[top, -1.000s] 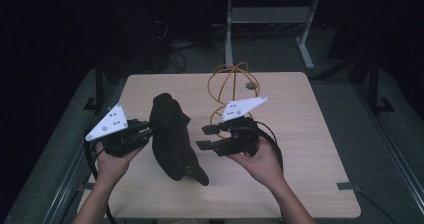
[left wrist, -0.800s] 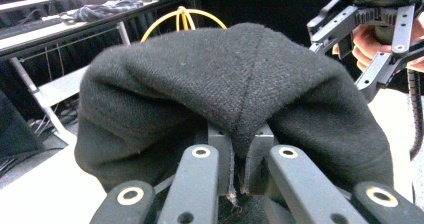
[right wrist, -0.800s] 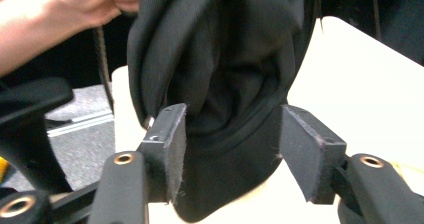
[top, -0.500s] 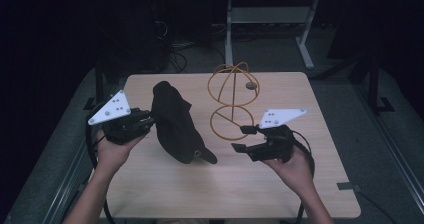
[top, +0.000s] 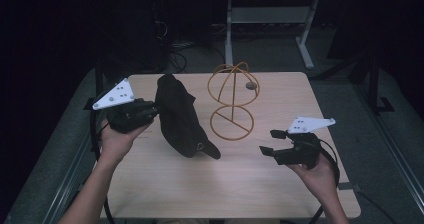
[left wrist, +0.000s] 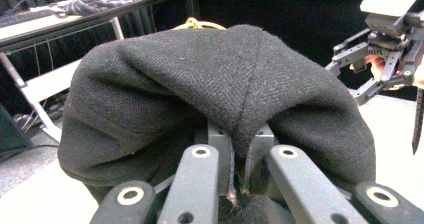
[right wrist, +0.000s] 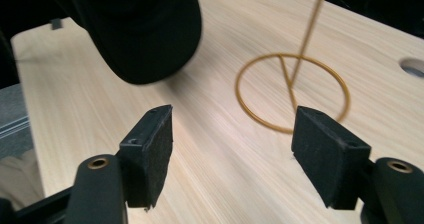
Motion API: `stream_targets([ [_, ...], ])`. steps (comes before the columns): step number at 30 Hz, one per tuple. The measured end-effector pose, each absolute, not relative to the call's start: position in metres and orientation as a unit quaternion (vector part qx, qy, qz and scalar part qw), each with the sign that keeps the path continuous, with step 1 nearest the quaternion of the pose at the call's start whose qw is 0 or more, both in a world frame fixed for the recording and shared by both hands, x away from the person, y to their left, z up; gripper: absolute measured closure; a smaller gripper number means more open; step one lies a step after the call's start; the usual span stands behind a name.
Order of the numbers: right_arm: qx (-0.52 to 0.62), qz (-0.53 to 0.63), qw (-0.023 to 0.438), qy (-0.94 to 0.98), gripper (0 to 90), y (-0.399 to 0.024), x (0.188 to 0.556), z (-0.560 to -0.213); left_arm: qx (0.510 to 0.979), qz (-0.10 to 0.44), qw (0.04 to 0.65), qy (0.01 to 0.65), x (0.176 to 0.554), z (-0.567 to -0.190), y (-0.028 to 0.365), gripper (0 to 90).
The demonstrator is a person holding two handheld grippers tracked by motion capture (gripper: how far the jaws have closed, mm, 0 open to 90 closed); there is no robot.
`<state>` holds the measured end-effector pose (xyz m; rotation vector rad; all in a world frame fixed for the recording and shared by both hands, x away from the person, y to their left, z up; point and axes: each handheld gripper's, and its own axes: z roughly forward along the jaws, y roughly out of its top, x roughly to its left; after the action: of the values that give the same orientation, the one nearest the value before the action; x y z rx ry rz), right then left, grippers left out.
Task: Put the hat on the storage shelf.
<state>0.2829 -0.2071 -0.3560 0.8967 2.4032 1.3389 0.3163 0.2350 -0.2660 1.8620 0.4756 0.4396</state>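
Right gripper [top: 267,141] has let go of the cap [top: 181,119] & pulled back w/ jaws just opened, empty, so left gripper [top: 152,110], clamped on cap's edge, holds it alone beside wire stand [top: 232,101], prob. ready for hanging.

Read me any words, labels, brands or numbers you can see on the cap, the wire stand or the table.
None can be read.
Cap: plain dark fabric, no logo or lettering visible.
Wire stand: bare gold wire, no label.
Table: plain wood top, no print.
Grey plates on the left tool and right tool: only small dots, no text.
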Motion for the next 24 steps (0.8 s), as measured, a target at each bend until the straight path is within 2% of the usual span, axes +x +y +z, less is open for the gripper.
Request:
stream_targets([
  [15, 0.373, 0.442, 0.133, 0.805, 27.9, -0.257, 0.282, -0.392, 0.794, 0.184, 0.543, 0.199, 0.334, -0.248, 0.224, 85.6],
  [24, 0.398, 0.444, 0.142, 0.790, 27.0, -0.275, 0.285, -0.399, 0.799, 0.181, 0.540, 0.193, 0.350, -0.234, 0.209, 85.6],
])
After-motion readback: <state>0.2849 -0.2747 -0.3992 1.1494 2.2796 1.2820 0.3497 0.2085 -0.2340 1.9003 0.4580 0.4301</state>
